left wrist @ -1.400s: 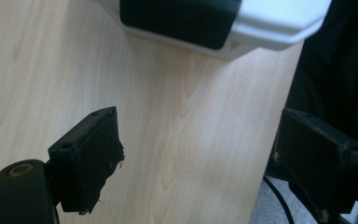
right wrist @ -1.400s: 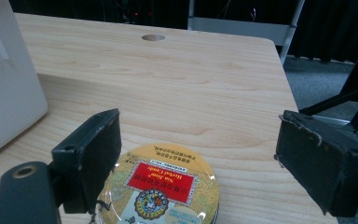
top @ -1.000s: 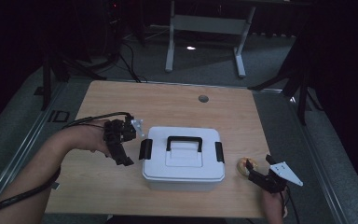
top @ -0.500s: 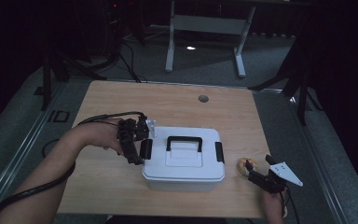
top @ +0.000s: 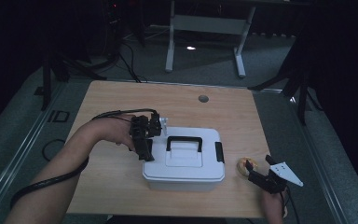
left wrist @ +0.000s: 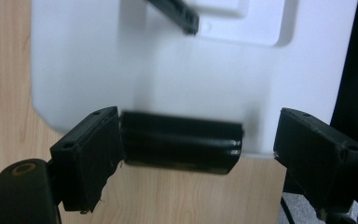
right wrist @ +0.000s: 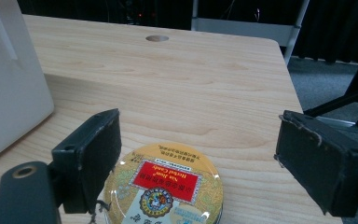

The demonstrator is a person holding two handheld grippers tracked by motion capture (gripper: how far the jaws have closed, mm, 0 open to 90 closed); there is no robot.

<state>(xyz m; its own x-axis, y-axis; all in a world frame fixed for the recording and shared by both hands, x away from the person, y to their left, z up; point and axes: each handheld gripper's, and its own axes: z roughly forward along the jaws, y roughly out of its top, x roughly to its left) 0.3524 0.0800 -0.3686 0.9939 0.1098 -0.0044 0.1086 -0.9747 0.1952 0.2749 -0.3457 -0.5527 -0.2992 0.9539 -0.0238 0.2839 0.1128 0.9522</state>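
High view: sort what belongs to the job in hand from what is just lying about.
In the job:
- white box
- black latch, between the left gripper jaws
- round tin, between the right gripper jaws

Lying about:
- table hole
- stand behind the table

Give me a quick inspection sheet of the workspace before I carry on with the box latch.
Surface: wooden table, round hole near far edge.
Job's things: white box, lid on, black handle flat; left latch between the left tool's jaws.
Clutter: round yellow tin right of the box.
Grippers: left tool open, straddling the latch; right tool open, jaws either side of the tin, not pressing.
Cables: black cable trails along the left forearm.
Surroundings: dark room, grey floor, metal stand beyond the table.
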